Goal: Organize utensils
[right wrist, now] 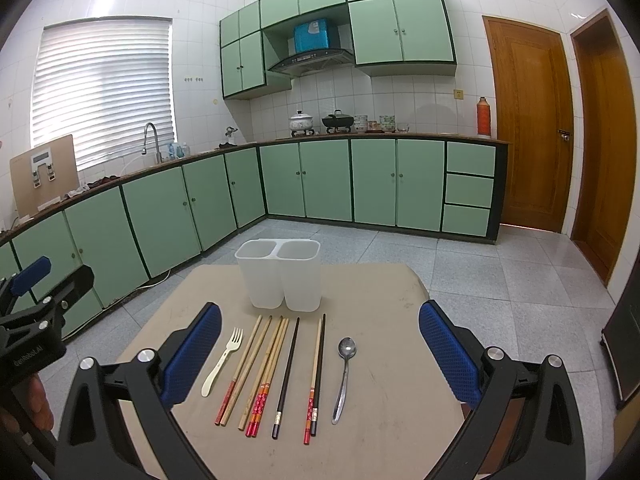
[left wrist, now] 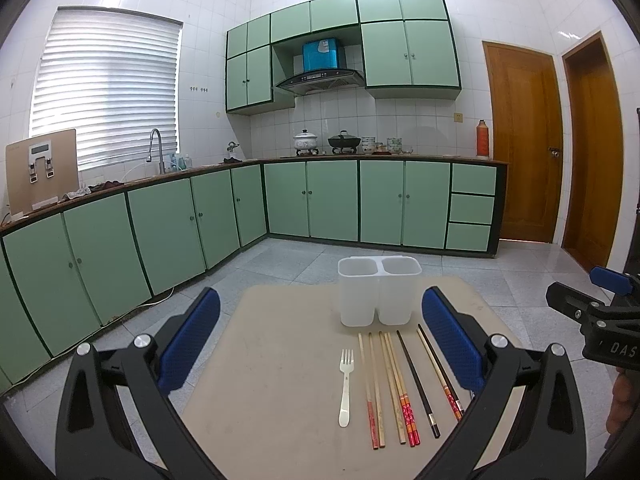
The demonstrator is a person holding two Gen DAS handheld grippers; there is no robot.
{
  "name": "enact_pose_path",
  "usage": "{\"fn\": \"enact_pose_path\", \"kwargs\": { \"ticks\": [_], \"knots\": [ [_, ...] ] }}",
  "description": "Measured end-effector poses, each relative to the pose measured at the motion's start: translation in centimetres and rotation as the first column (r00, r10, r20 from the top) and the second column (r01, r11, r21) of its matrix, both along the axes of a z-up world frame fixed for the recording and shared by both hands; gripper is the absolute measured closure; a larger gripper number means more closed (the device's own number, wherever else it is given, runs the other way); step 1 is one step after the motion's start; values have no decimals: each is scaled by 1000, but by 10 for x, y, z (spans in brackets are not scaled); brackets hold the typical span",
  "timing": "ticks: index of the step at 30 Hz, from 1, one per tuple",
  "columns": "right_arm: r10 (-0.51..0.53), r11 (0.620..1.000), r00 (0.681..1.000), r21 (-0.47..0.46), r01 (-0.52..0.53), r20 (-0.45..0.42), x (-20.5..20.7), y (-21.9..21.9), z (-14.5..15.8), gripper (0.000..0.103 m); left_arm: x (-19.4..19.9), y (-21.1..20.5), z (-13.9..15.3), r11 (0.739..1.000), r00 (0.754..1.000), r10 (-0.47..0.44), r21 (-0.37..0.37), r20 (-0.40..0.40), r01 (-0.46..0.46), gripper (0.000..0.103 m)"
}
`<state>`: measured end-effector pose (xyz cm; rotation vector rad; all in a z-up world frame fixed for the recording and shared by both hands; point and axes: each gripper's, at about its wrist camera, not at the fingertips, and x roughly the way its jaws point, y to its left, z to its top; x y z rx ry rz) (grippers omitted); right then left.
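A white two-compartment utensil holder [left wrist: 378, 292] [right wrist: 282, 274] stands empty at the far side of a beige table [left wrist: 260, 380] [right wrist: 380, 380]. In front of it lie a white plastic fork [left wrist: 346, 386] [right wrist: 224, 360], several chopsticks [left wrist: 400, 388] [right wrist: 272, 372] in a row, and a metal spoon [right wrist: 345, 376], which shows only in the right wrist view. My left gripper [left wrist: 320, 340] is open and empty above the table's near side. My right gripper [right wrist: 320, 354] is open and empty above the utensils.
Green kitchen cabinets [left wrist: 312, 200] run along the back and left walls, with a sink tap [left wrist: 156, 148], pots [left wrist: 344, 142] and a red thermos [left wrist: 483, 140] on the counter. Two wooden doors [left wrist: 524, 140] are at the right. Grey tiled floor surrounds the table.
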<state>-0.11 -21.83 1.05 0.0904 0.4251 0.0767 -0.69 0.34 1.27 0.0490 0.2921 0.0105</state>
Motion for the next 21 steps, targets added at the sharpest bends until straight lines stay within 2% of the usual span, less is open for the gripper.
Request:
{"fn": "enact_pose_path", "kwargs": {
  "ticks": [21],
  "knots": [
    [0,1000,1000,1,0,1,1,1,0,6,-2,-6,-5,1000,1000,-1,5,2,1,5]
  ]
}}
